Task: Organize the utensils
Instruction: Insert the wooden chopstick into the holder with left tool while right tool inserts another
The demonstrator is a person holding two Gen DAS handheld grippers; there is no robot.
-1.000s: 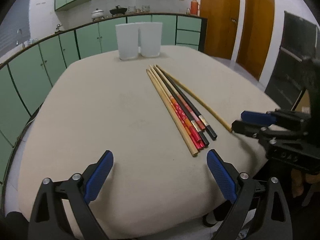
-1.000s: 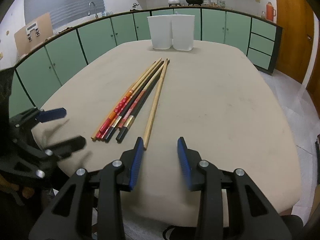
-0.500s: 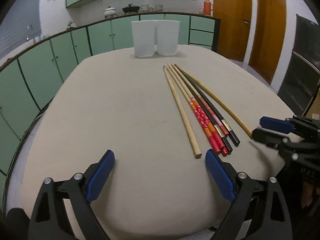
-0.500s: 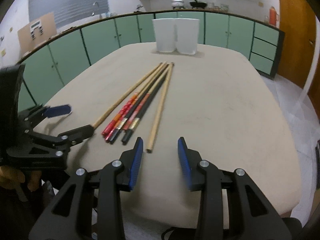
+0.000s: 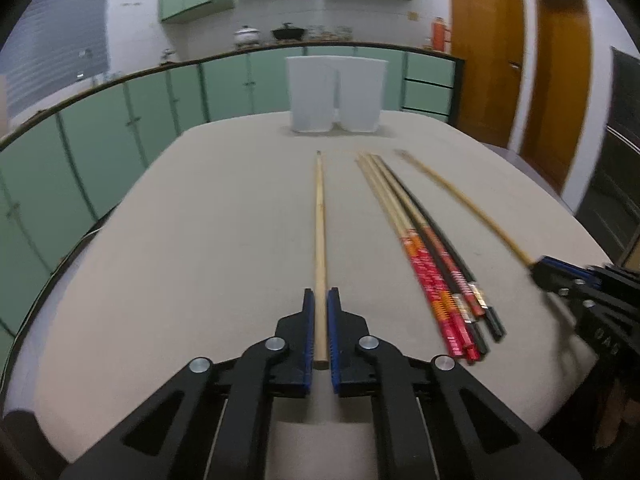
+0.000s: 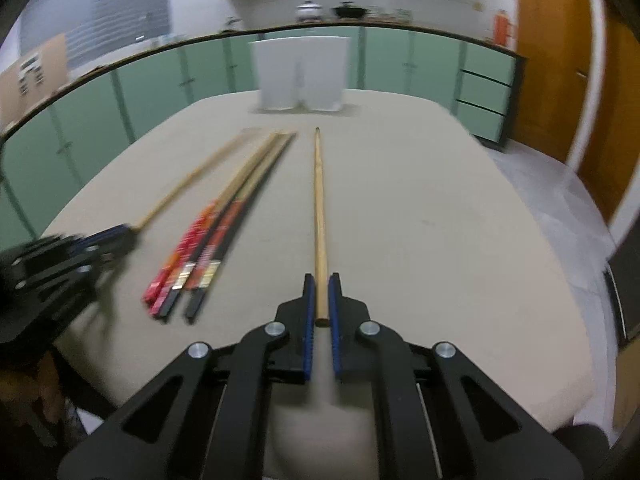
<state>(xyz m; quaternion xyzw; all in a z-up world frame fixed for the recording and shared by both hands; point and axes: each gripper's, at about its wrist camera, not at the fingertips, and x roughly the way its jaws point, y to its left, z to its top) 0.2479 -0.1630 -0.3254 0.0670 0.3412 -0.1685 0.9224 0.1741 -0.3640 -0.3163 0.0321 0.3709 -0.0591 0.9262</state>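
Left wrist view — left tongs (image 5: 319, 300), wide apart a second ago, now clamp a plain chopstick (image 5: 319, 216); right tongs (image 6: 321, 285) likewise grip one (image 6: 319, 200). Painted chopsticks (image 5: 436, 264) remain on counter (image 5: 200, 240) — sorting begun.

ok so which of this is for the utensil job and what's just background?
Job: left gripper, shut on wooden chopstick; right gripper, shut on second wooden chopstick; red-and-black chopsticks; white containers.
Background: pots; red flask; brown doors.
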